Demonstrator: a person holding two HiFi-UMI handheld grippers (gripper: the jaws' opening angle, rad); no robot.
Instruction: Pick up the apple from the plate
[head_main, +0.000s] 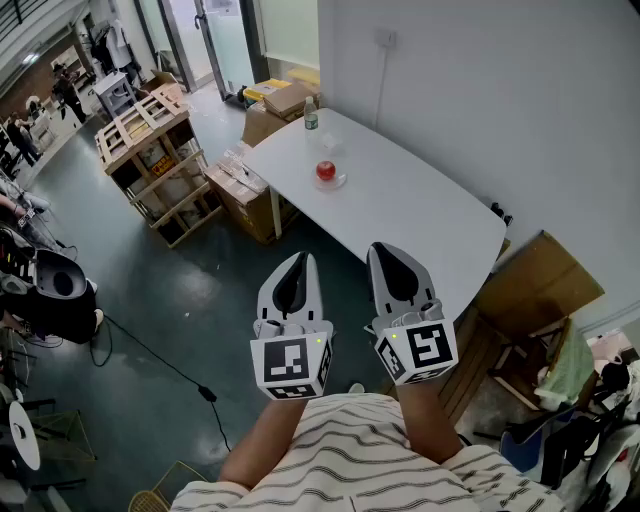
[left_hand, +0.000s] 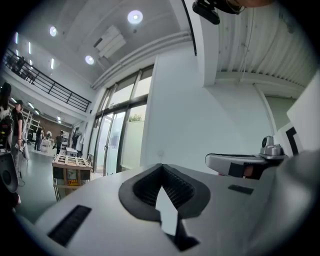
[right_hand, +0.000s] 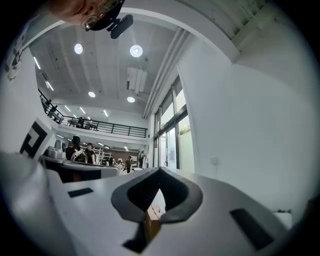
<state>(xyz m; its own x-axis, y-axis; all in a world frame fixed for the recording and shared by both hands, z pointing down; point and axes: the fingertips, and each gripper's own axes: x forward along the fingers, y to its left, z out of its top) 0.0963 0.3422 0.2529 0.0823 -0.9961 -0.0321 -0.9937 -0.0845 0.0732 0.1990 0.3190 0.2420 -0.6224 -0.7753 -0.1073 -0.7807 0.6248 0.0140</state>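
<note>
- Your left gripper (head_main: 298, 262) and right gripper (head_main: 383, 254) have smooth, pale grey plastic shells with a faint sheen
- Their pads (left_hand: 175, 186) look like matt black rubber, finely ribbed
- The marker cubes (head_main: 291, 365) on them carry flat, matt black-and-white print
- The apple (head_main: 326, 170) ahead of you has a glossy red skin, and its plate (head_main: 338, 183) looks clear and glassy
- The table (head_main: 420, 215) has a smooth, matt white top
- The crates (head_main: 160, 150) are bare, rough pale wood; the boxes (head_main: 262, 122) are dull brown cardboard
- Your shirt (head_main: 350, 460) is soft striped cloth
- The floor (head_main: 150, 300) is dark and smooth with a dull sheen
</note>
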